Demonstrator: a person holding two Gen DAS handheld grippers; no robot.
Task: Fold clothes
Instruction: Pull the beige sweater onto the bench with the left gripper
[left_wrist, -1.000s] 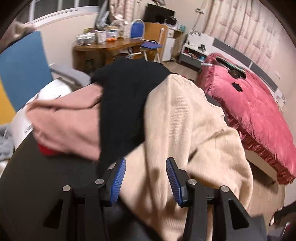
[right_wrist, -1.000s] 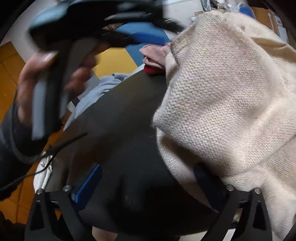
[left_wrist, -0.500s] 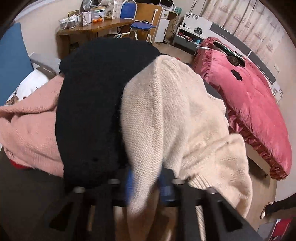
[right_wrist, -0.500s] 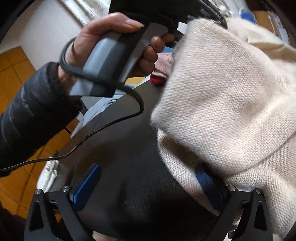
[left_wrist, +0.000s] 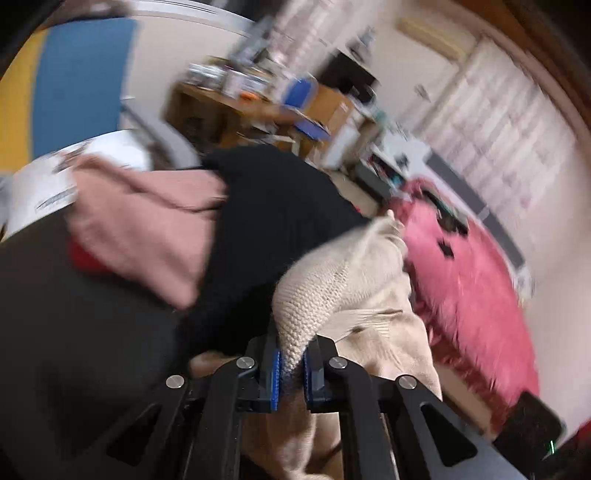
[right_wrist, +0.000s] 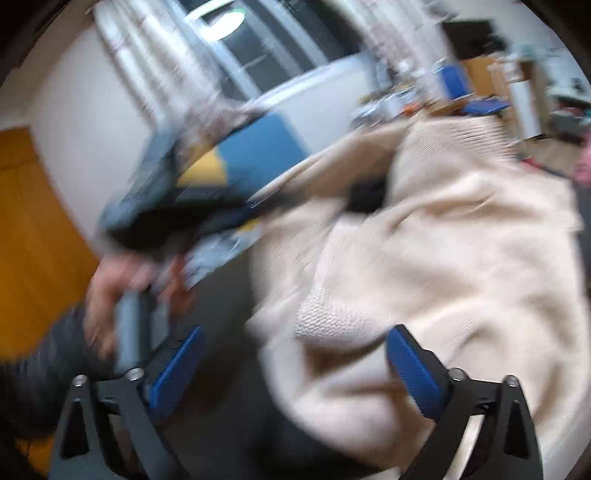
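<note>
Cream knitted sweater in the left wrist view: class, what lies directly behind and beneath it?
Behind the cream sweater, pinched by the left gripper, lies a black garment, with a pink garment further left. Whatever is beneath the sweater is covered by its own folds.

Left wrist camera is sitting close behind its fingers, facing across the clothes pile toward the desk (left_wrist: 236, 99) at 12 o'clock and red bed (left_wrist: 476, 295) at 3 o'clock. Right wrist camera is looking close over the cream sweater (right_wrist: 443, 266) toward 1 o'clock. Both are sharing the sweater (left_wrist: 332, 288) and desk; both blurred.
</note>
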